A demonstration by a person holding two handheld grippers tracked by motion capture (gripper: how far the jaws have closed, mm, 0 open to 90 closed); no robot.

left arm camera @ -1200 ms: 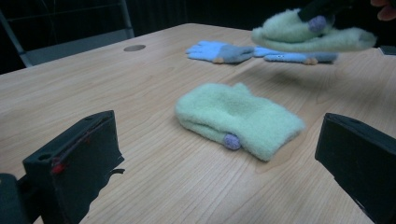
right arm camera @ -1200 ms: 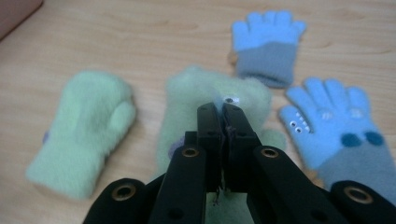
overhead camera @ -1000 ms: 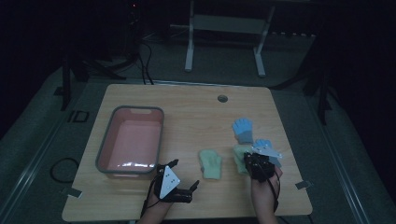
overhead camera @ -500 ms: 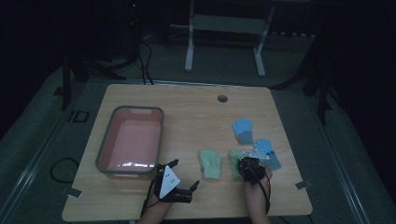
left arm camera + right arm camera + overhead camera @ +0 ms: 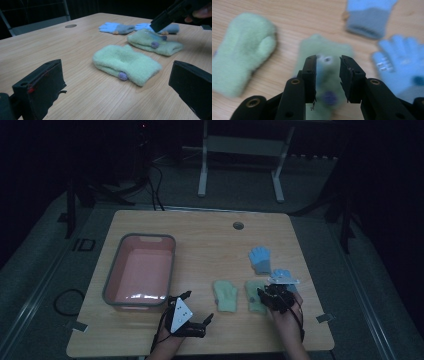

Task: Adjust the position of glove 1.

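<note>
Green mitten [image 5: 325, 75], right one of a pair, lies flat on the surface [image 5: 200, 235] directly under my right hand-held gripper [image 5: 327, 75]; its jaws have just been opening, part-way apart, nothing gripped. My left hand-held gripper [image 5: 197, 327] sits near the front edge, jaws wide, empty. Beyond: second green mitten [image 5: 225, 295], pink tub [image 5: 140, 272], two blue gloves [image 5: 260, 260].

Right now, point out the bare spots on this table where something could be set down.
Bare wood spans the far strip around the round hole, and the middle between the pink tub and the green mittens. The near edge between the two hands is also free. It is crowded at the right: green and blue gloves lie under the right hand-held gripper.
</note>
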